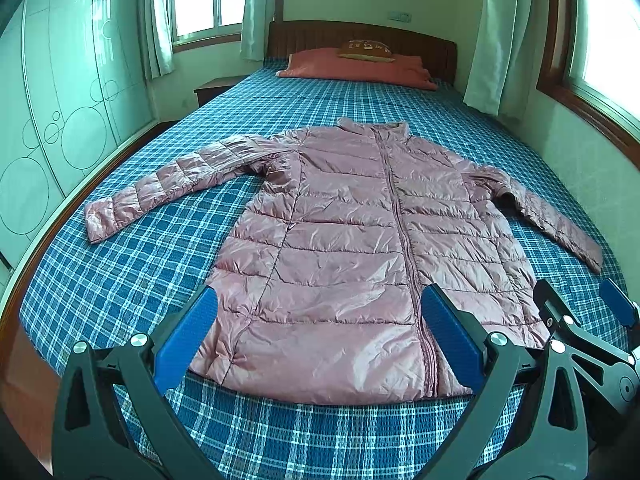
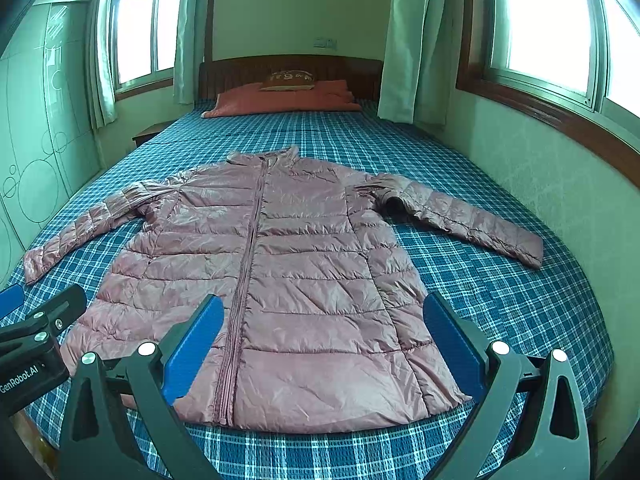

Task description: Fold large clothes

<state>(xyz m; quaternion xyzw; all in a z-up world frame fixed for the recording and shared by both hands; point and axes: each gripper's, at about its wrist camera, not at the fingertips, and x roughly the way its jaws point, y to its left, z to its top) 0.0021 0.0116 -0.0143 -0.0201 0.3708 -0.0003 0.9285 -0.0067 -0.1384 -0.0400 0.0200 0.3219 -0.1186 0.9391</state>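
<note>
A pink quilted puffer jacket (image 1: 340,248) lies flat and front up on the bed, zipped, collar to the far end, both sleeves spread out to the sides. It also shows in the right wrist view (image 2: 288,280). My left gripper (image 1: 320,336) is open and empty, held just above the hem's left half. My right gripper (image 2: 324,344) is open and empty above the hem's right half. The right gripper also shows at the right edge of the left wrist view (image 1: 580,312), and the left gripper at the left edge of the right wrist view (image 2: 36,320).
The bed has a blue plaid sheet (image 1: 132,264) and red pillows (image 1: 356,66) by a wooden headboard. A wardrobe (image 1: 60,120) runs along the left. A wall with windows (image 2: 560,32) and curtains is on the right. A nightstand (image 1: 216,88) stands far left.
</note>
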